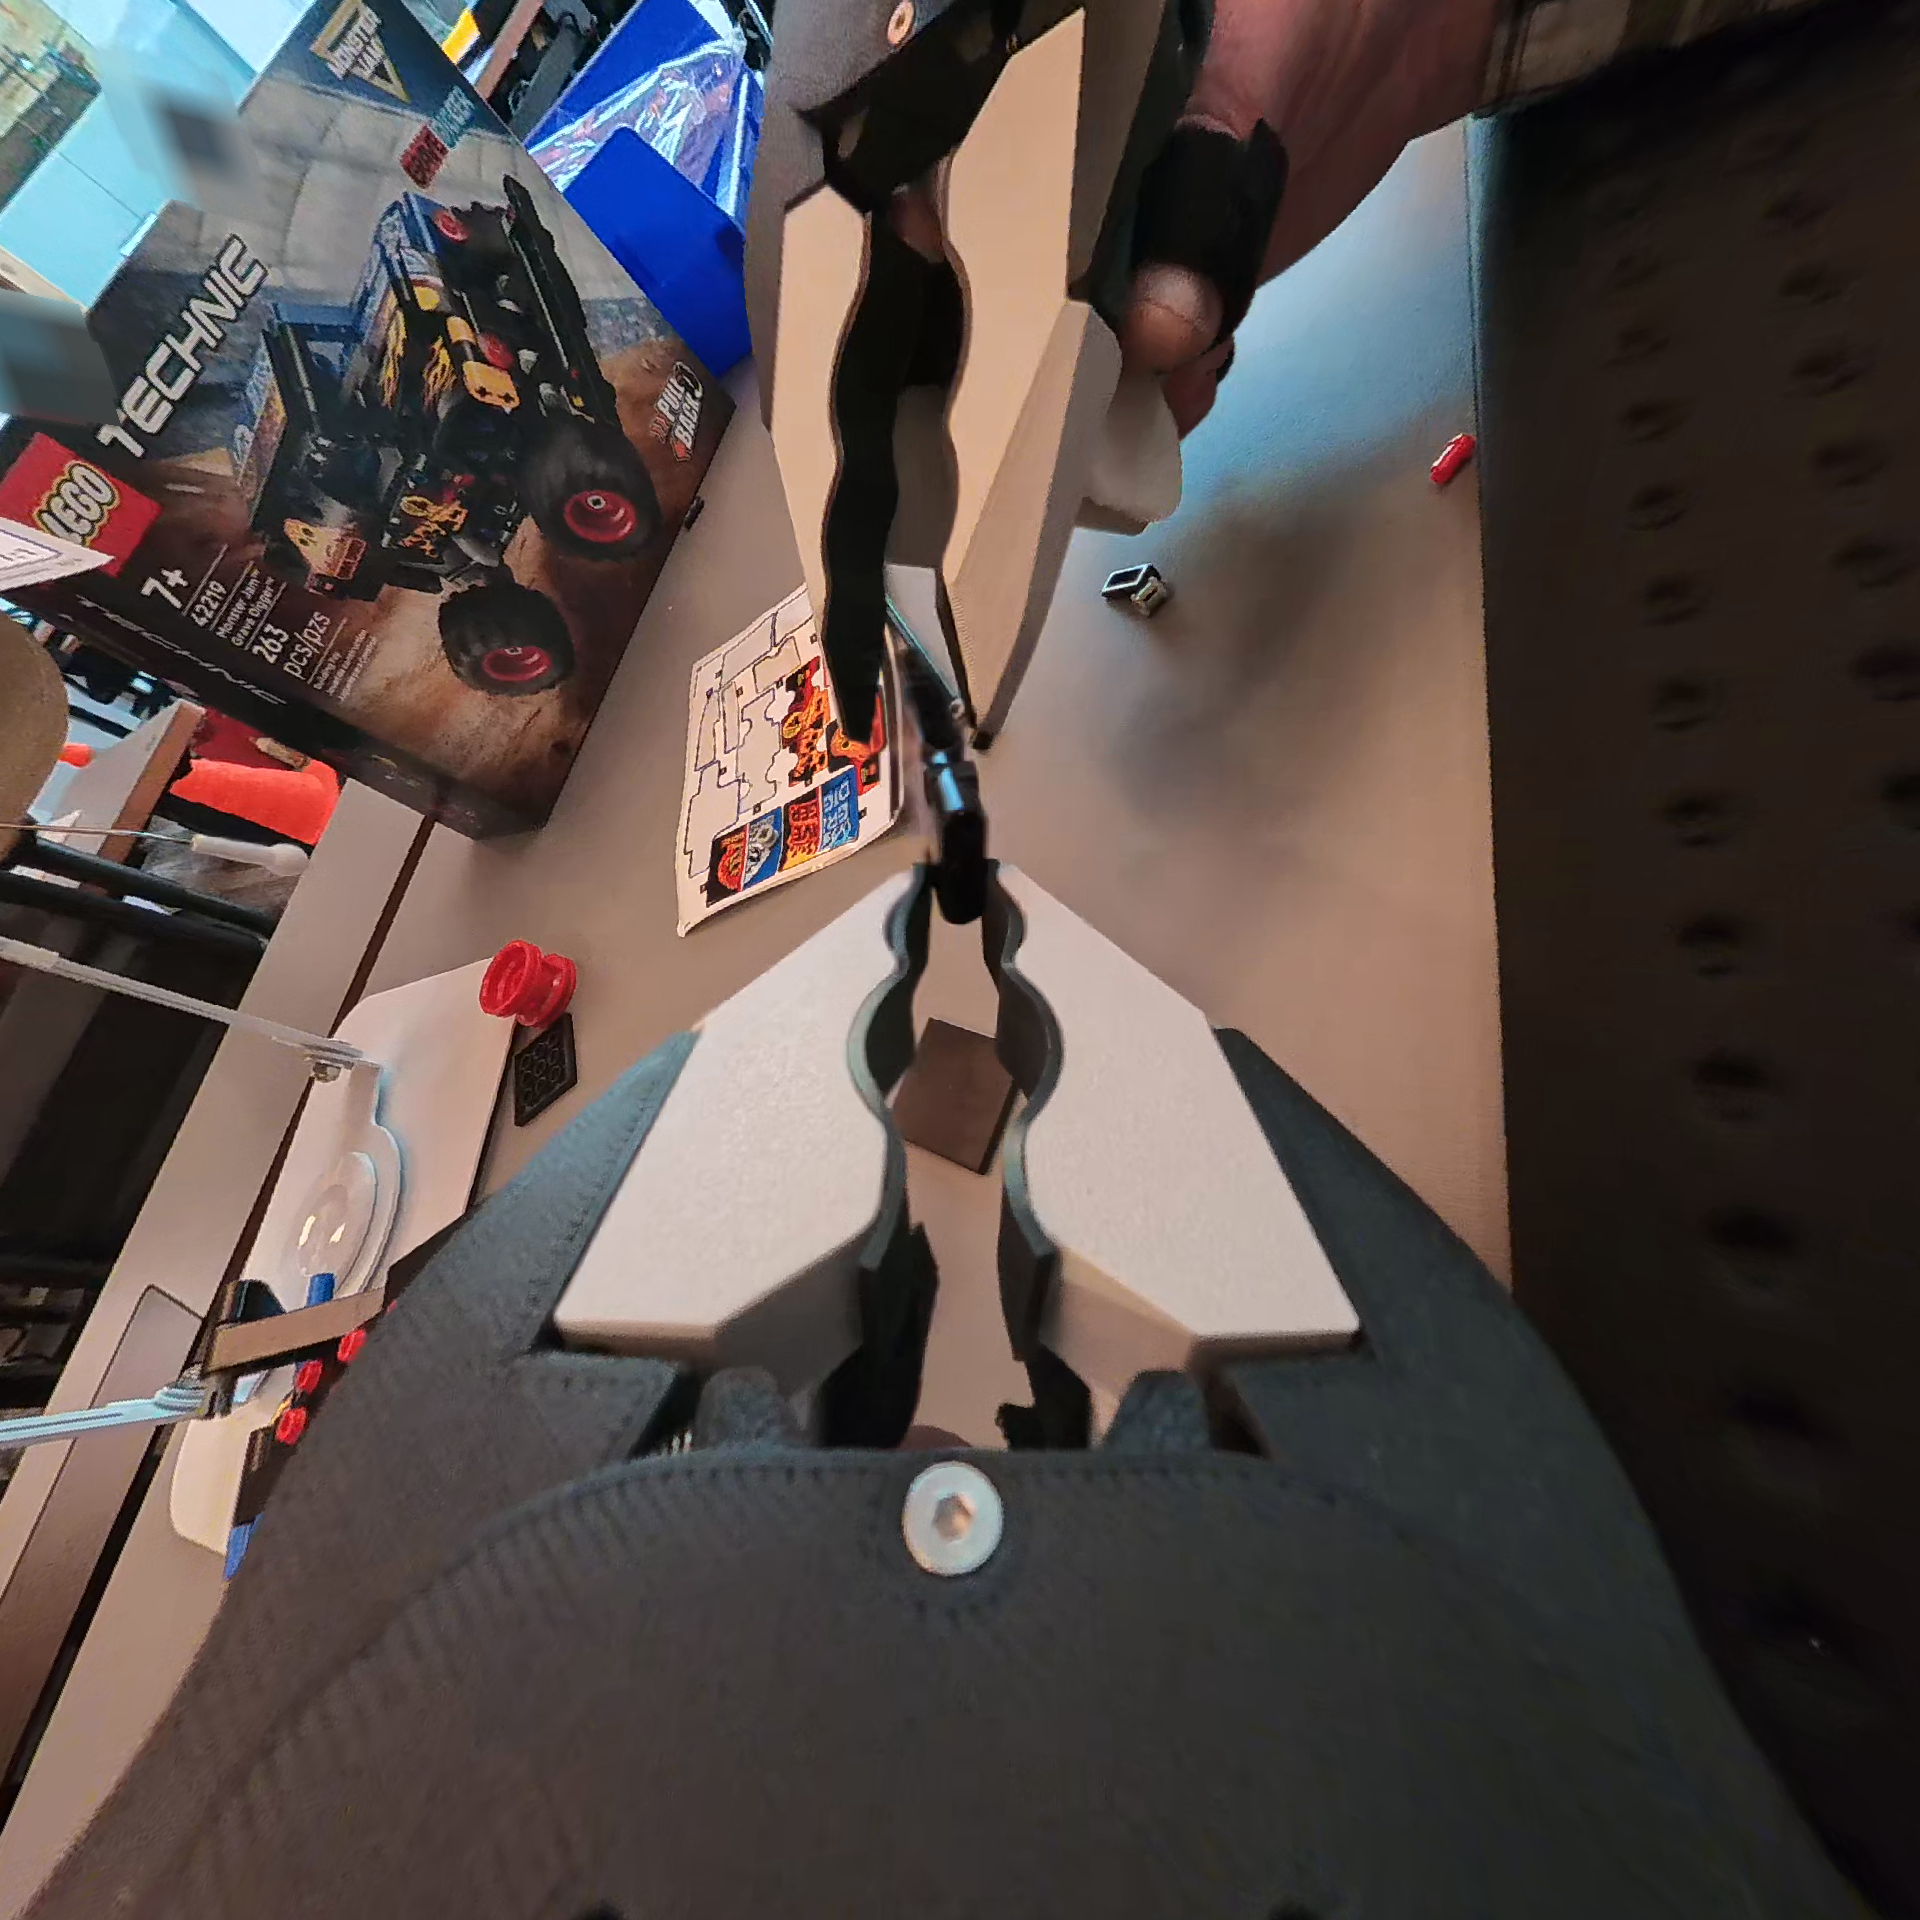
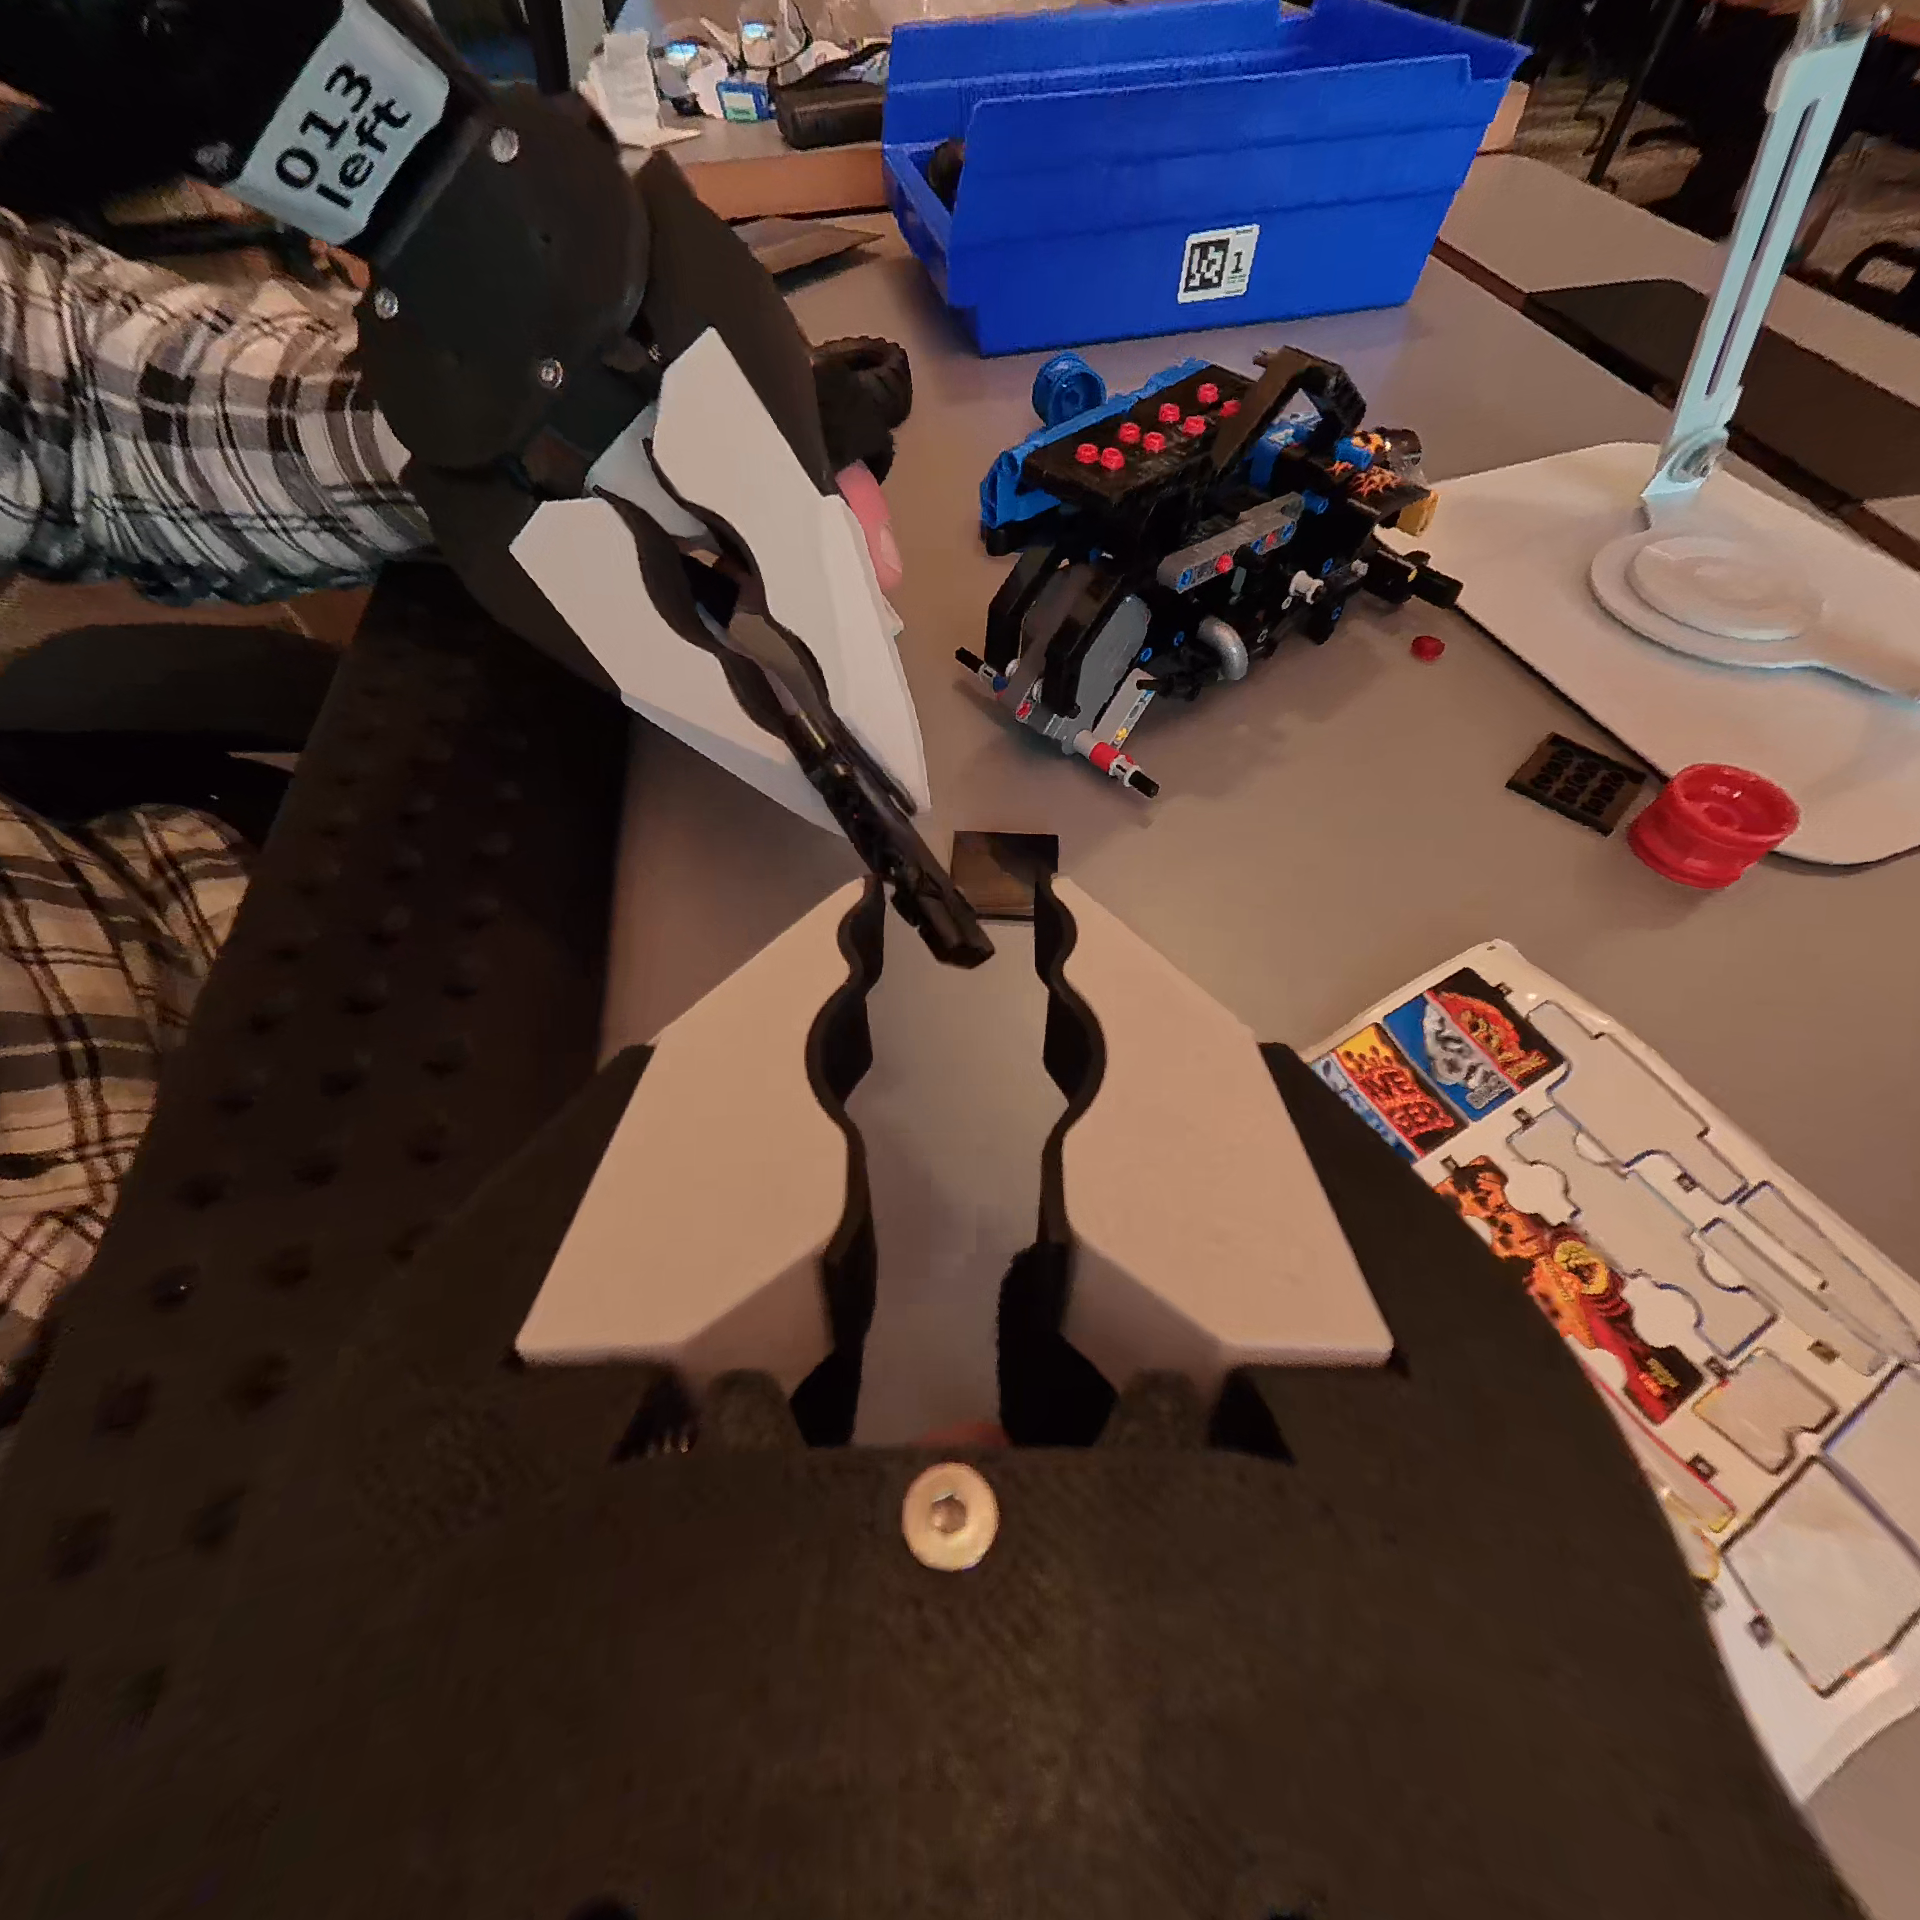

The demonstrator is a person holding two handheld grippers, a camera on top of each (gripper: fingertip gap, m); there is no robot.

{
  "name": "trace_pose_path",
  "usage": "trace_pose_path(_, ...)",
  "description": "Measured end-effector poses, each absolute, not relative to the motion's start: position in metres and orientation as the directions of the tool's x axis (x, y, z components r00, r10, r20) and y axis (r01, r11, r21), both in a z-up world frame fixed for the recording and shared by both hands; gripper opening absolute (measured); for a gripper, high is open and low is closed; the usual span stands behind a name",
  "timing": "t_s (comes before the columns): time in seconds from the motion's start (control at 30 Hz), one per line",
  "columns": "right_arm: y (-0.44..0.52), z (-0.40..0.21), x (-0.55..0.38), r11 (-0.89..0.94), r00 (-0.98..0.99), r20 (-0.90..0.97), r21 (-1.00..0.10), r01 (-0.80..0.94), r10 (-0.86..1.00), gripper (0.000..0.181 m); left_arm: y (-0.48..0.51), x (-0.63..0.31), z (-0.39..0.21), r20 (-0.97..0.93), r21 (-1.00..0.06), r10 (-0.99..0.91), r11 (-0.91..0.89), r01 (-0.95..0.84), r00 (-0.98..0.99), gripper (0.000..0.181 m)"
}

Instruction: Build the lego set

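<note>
My left gripper point(image 1: 951, 883) pinches one end of the black beam point(image 2: 894, 842), its long axis pointing straight into my right gripper point(image 2: 951, 894). That one stands spread, the beam's free end between its fingers, so it is nearest to close

Right gripper point(image 2: 951, 914) low in the foreground, fingers parted around a gap. Just beyond its tips, flat black tile point(image 2: 1004, 868) on the grey table point(image 2: 1299, 831). Left gripper point(image 2: 914, 800) slanting down from upper left, pinching a slim black lego beam point(image 2: 883, 842) whose free end dips between the right gripper's tips. Past the tile, partly built blue-and-black truck point(image 2: 1205, 540); behind the truck, blue bin point(image 2: 1184, 166). Right of the tile, red wheel hub point(image 2: 1709, 824) beside a small black plate point(image 2: 1574, 781). Sticker sheet point(image 2: 1621, 1299) nearer, right of the tile.
</note>
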State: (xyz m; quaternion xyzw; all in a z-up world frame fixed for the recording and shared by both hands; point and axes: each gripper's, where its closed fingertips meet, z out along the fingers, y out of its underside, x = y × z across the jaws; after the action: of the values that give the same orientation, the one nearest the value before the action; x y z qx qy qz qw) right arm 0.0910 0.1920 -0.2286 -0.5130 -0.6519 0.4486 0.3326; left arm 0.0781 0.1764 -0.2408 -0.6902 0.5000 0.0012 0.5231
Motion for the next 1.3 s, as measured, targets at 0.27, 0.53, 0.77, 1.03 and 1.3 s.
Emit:
trace_pose_path(0.27, 0.185, -0.237, 0.089, 0.269, -0.273, 0.169, -0.882, 0.386, 0.947, 0.023, 0.175, 0.081, -0.248, -0.537, -0.689, -0.700, 0.042, -0.724, 0.471, 0.007)
trace_pose_path(0.53, 0.186, -0.240, 0.089, 0.313, -0.272, 0.215, -0.862, 0.399, 0.938, 0.010, 0.177, 0.079, -0.244, -0.534, -0.701, -0.688, 0.036, -0.712, 0.491, 0.007)
trace_pose_path(0.77, 0.186, -0.238, 0.089, 0.310, -0.270, 0.215, -0.869, 0.387, 0.939, 0.010, 0.178, 0.079, -0.241, -0.539, -0.707, -0.681, 0.044, -0.706, 0.496, 0.007)
trace_pose_path(1.03, 0.186, -0.245, 0.089, 0.355, -0.274, 0.257, -0.838, 0.415, 0.927, 0.009, 0.178, 0.079, -0.241, -0.549, -0.698, -0.678, 0.049, -0.715, 0.489, 0.007)
trace_pose_path(1.3, 0.184, -0.250, 0.086, 0.388, -0.278, 0.289, -0.815, 0.430, 0.916, 0.008, 0.177, 0.081, -0.240, -0.561, -0.691, -0.671, 0.058, -0.720, 0.485, 0.008)
